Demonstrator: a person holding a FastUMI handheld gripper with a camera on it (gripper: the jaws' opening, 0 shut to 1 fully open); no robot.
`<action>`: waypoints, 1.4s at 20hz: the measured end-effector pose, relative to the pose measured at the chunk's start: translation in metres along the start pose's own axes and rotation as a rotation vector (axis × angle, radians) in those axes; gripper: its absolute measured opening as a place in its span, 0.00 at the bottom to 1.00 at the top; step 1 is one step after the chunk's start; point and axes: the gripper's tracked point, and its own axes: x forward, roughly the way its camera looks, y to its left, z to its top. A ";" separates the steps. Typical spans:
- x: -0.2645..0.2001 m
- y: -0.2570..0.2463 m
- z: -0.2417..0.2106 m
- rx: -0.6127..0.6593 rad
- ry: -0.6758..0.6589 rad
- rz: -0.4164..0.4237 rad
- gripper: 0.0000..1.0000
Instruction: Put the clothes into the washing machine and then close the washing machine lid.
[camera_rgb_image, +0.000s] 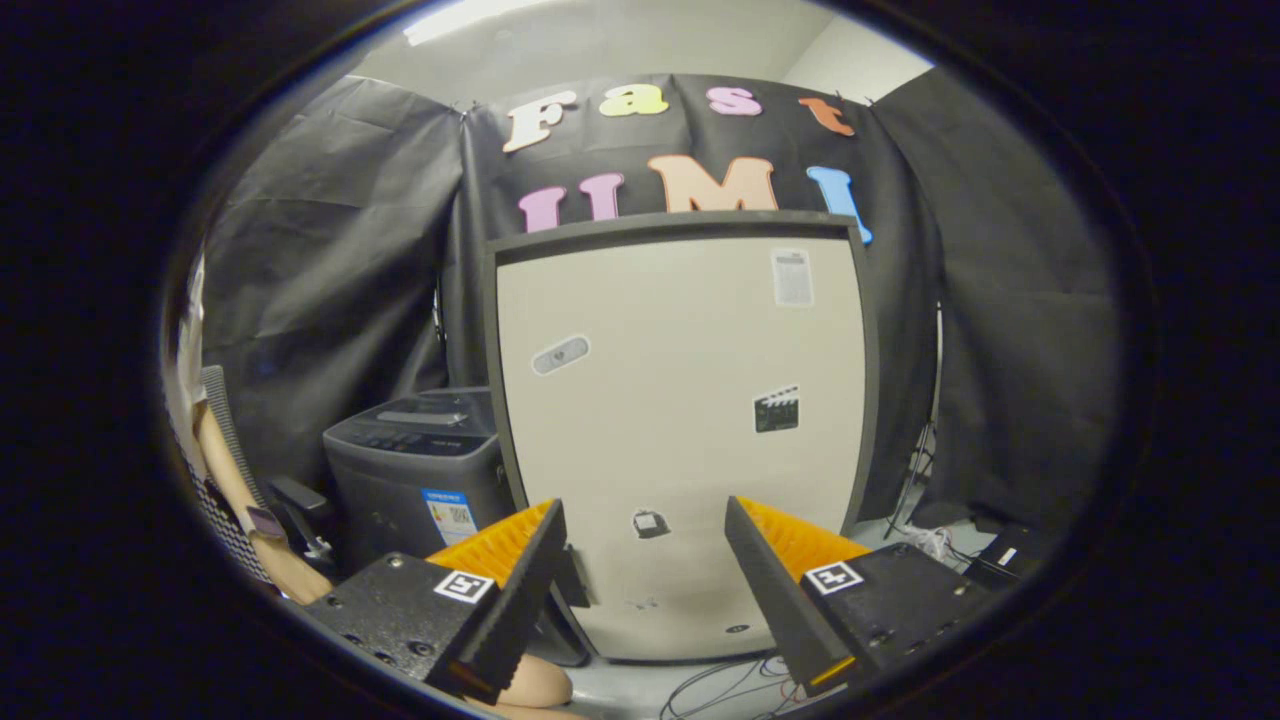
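Beyond the wide-open, empty fingers stands a big pale panel, with the washing machine low beside it, so a blind reach for clothes risks striking the panel or cables.

The gripper is held level, jaws spread wide apart, gripping nothing

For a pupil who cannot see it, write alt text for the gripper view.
The open gripper, holding nothing, points at a tall pale panel with stickers. A dark grey washing machine stands beside the panel, a person's arm near it, cables on the floor.
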 end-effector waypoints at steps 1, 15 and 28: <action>0.000 0.000 0.006 -0.019 -0.024 -0.008 0.97; -0.003 -0.001 0.001 -0.028 -0.005 -0.014 0.97; -0.003 -0.001 0.002 -0.028 -0.005 -0.013 0.97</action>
